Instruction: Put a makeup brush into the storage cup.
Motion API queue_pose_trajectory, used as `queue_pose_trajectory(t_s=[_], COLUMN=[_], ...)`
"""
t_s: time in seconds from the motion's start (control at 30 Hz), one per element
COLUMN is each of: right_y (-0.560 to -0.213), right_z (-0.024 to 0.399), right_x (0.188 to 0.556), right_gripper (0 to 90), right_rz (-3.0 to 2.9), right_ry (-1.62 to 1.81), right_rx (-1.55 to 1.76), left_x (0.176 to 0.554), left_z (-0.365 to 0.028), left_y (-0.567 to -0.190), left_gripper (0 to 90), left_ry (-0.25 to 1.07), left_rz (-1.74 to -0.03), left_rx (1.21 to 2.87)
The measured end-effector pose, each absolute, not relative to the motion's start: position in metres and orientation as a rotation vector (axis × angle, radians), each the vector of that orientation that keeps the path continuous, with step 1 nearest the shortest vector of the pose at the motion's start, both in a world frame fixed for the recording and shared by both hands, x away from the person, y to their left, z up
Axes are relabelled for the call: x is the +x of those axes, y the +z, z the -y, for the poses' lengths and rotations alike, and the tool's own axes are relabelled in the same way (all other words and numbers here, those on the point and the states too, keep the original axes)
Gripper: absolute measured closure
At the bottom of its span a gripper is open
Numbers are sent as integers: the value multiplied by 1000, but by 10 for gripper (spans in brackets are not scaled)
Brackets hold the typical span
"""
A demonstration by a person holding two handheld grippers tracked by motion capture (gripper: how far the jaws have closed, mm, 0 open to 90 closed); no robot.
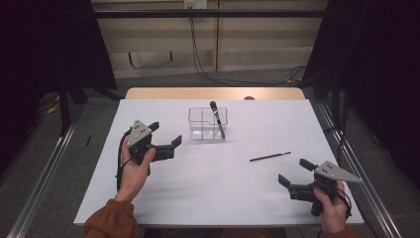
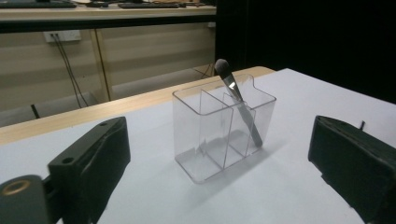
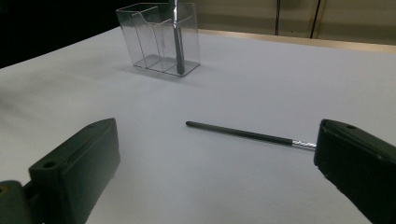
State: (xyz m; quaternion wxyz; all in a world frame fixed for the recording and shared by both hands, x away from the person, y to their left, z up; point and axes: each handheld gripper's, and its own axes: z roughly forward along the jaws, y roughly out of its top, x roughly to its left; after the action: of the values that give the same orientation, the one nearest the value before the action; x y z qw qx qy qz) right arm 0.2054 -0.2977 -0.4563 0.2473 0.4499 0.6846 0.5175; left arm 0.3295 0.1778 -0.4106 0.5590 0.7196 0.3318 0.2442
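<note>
That thin black stick-like brush with a silver ferrule (image 1: 270,156) lying flat on the white table to the right of the clear plastic divided organizer (image 1: 207,124) looks light, stiff and roll-prone, so I'd pinch mid-shaft with the wide-open, empty right gripper (image 1: 292,172), left gripper (image 1: 166,136) likewise open.

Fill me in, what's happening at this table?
A person holds a claw in each hand over a white table. Both claws are open and hold nothing. A clear divided organizer already holds one makeup brush, leaning head-up in its end compartment. A thin black brush lies flat on the table, apart from the organizer. The right claw faces it, so it looks like the next pick. The left claw faces the organizer.
</note>
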Motion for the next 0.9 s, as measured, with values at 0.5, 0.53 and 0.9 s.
queue_pose_trajectory(t_s=[0.5, 0.53, 0.9], right_y=[-456, -456, -455], right_z=[297, 297, 295], right_x=[205, 205, 208], right_gripper=[0, 0, 0], right_rz=[-1869, -1869, -1861], right_ry=[1410, 1409, 1402], right_rx=[1221, 1221, 1225], left_x=[304, 302, 282], left_z=[-212, -214, -236], left_y=[-421, -421, -428], left_gripper=[56, 55, 44], left_ry=[550, 556, 575], left_rz=[-818, -815, -842], left_rx=[1691, 1695, 1677])
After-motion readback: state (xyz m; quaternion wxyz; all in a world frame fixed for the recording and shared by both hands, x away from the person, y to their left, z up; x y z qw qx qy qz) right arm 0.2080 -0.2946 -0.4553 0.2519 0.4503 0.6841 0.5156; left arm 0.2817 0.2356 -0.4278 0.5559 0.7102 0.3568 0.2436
